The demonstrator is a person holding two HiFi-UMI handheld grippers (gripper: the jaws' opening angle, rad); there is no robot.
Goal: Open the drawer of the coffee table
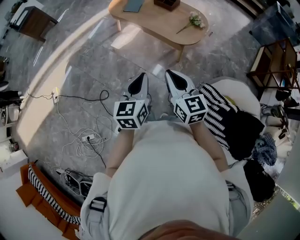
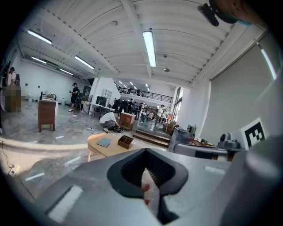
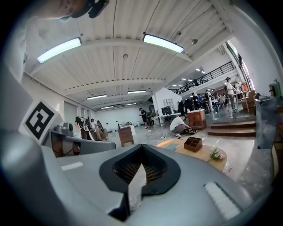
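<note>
The oval light-wood coffee table (image 1: 159,21) stands ahead on the grey floor, some way beyond both grippers. On its top lie a blue-grey pad (image 1: 133,5), a brown divided box (image 1: 167,3) and a sprig of flowers (image 1: 194,19). No drawer shows in any view. My left gripper (image 1: 140,78) and right gripper (image 1: 171,76) are held side by side in front of my body, pointing at the table, both shut with nothing between the jaws. The table (image 2: 106,148) sits left of centre in the left gripper view, beyond that gripper (image 2: 148,178). In the right gripper view the table (image 3: 201,153) lies right of that gripper (image 3: 138,176).
Cables and a power strip (image 1: 86,138) trail over the floor at left. A pale seat with a black-and-white striped cloth (image 1: 220,112) is close on my right, a wooden shelf frame (image 1: 276,61) beyond it. A dark cabinet (image 1: 35,21) stands far left. People are in the distance.
</note>
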